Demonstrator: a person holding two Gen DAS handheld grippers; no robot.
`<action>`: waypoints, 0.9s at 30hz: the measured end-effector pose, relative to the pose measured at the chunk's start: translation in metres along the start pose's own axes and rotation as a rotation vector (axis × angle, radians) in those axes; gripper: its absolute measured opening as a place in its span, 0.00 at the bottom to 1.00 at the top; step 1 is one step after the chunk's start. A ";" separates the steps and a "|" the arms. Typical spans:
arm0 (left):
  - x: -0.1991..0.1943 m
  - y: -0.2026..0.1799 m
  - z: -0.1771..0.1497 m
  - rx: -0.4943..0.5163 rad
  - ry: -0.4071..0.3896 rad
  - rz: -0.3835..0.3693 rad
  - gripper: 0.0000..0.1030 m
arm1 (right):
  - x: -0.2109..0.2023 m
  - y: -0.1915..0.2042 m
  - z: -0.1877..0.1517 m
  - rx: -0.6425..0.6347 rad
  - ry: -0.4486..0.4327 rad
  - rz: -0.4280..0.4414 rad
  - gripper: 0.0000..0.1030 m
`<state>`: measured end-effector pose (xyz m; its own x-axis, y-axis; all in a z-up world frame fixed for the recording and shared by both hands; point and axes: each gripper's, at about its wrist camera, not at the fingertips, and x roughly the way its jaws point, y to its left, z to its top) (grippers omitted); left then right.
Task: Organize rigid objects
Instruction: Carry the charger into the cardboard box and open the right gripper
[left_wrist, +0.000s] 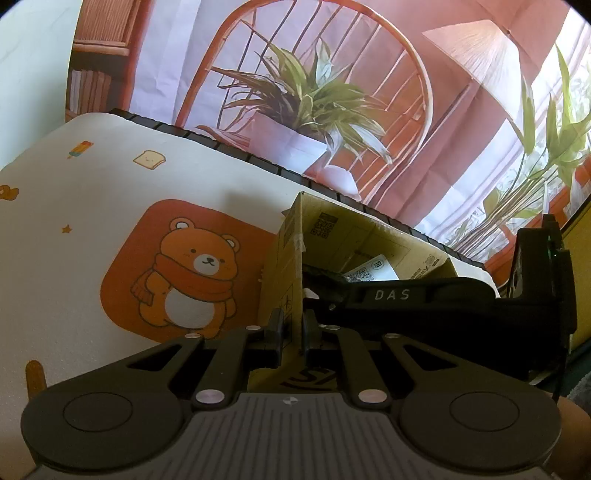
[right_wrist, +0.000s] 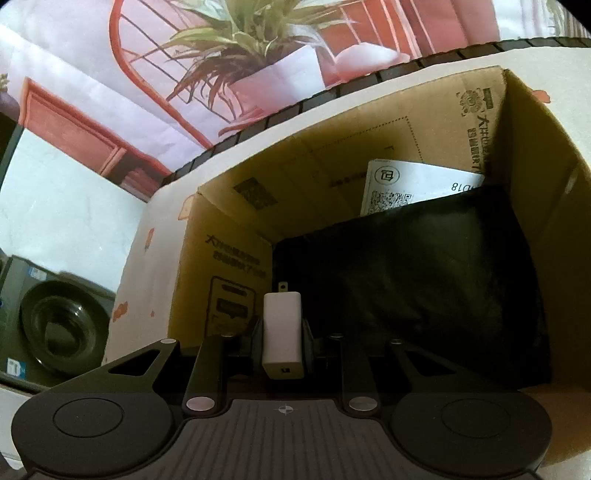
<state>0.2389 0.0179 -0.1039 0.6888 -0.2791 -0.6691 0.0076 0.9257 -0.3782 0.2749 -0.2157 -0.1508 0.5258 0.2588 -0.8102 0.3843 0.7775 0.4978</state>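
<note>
Both grippers are clamped: the left gripper (left_wrist: 291, 332) pinches the cardboard box (left_wrist: 284, 266) wall, the right gripper (right_wrist: 282, 343) holds a white charger (right_wrist: 282, 332) inside the box (prongs forward). Released tilted, it could wedge against the black pouch (right_wrist: 413, 288).

A cream mat (left_wrist: 92, 192) covers the bench, printed with an orange bear (left_wrist: 192, 273), a toast slice (left_wrist: 149, 159) and an ice lolly (left_wrist: 79, 149). Behind hangs a printed backdrop (left_wrist: 424, 129) — a potted plant (left_wrist: 306, 99) on a red chair, a lamp. A washing machine (right_wrist: 55, 328) stands left in the right wrist view — its door dark.
</note>
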 end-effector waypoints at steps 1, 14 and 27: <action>0.000 0.000 0.000 -0.001 0.000 0.000 0.11 | 0.001 0.000 0.000 -0.002 0.004 0.000 0.20; 0.000 0.000 0.000 0.001 0.001 0.000 0.11 | -0.011 -0.002 0.002 0.008 -0.014 0.064 0.30; 0.000 0.000 0.000 0.007 0.005 0.006 0.11 | -0.082 0.016 -0.013 -0.317 -0.306 -0.145 0.68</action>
<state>0.2395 0.0182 -0.1042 0.6854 -0.2748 -0.6743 0.0089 0.9291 -0.3697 0.2278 -0.2171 -0.0805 0.7017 -0.0095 -0.7124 0.2446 0.9424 0.2283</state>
